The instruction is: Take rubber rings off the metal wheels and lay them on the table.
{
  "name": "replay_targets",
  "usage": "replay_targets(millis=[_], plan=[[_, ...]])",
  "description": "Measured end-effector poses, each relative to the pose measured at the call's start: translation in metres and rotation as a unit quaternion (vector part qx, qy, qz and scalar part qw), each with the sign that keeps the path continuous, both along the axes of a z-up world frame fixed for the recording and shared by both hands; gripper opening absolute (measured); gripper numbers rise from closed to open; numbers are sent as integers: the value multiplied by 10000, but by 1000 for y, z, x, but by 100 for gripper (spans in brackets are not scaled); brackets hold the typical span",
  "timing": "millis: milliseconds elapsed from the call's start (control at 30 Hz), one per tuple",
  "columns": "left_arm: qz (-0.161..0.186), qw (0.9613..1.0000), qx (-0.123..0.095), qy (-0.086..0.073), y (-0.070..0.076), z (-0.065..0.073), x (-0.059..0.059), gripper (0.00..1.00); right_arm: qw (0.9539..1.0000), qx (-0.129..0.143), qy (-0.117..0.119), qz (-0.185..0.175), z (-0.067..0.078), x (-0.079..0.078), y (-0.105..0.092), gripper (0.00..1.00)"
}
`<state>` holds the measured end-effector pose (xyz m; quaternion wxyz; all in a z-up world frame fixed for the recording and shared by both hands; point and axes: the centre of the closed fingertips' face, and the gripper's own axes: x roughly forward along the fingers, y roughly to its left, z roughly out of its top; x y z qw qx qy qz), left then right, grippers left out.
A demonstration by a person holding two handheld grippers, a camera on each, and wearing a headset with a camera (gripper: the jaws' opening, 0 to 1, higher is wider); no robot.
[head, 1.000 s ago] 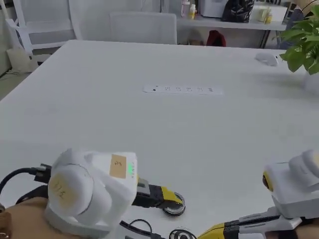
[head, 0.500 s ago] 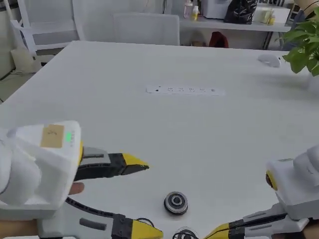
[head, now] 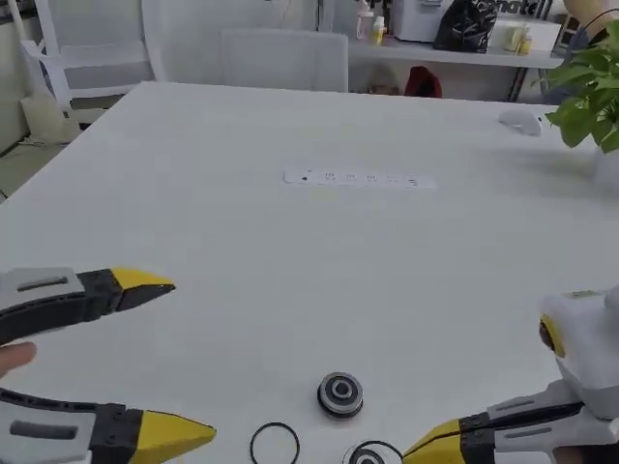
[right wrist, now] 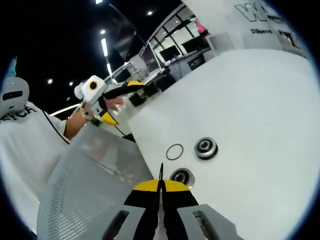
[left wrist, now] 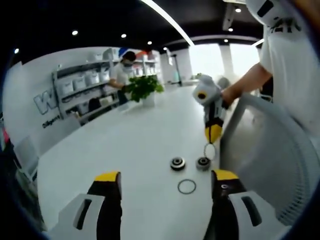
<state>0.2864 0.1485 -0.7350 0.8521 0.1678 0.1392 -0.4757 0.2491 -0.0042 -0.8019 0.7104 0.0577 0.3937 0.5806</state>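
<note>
My left gripper [head: 160, 358] hangs over the near-left part of the table [head: 319, 261], jaws wide apart, holding nothing and touching nothing. To its right the loose ring [head: 275, 444] lies flat by the near edge, already laid down. Next comes the far wheel [head: 340, 393], a little farther in, then the near wheel [head: 370, 454] right at the near edge. Just beside that wheel is my right gripper [head: 435, 443], jaws pressed together on the held ring [left wrist: 210, 151], which dangles from the tips. I judge this ring is the step in hand: lower it onto bare table near the loose ring, then part the jaws.
</note>
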Motion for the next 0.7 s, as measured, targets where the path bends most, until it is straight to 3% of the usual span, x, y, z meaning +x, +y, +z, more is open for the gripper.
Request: replay_targets(millis=[167, 300, 367, 700], plan=[[273, 9996, 0, 77, 14, -5, -2, 79, 9999, -21, -133, -41, 7, 3, -6, 0], [510, 9984, -133, 194, 22, -9, -4, 81, 9997, 2, -199, -127, 15, 7, -10, 0], [598, 9972, -258, 365, 22, -12, -7, 85, 9995, -52, -276, -146, 17, 8, -12, 0], [802, 9932, -565, 629, 23, -16, -15, 96, 9987, -68, -479, -157, 35, 8, -14, 0]])
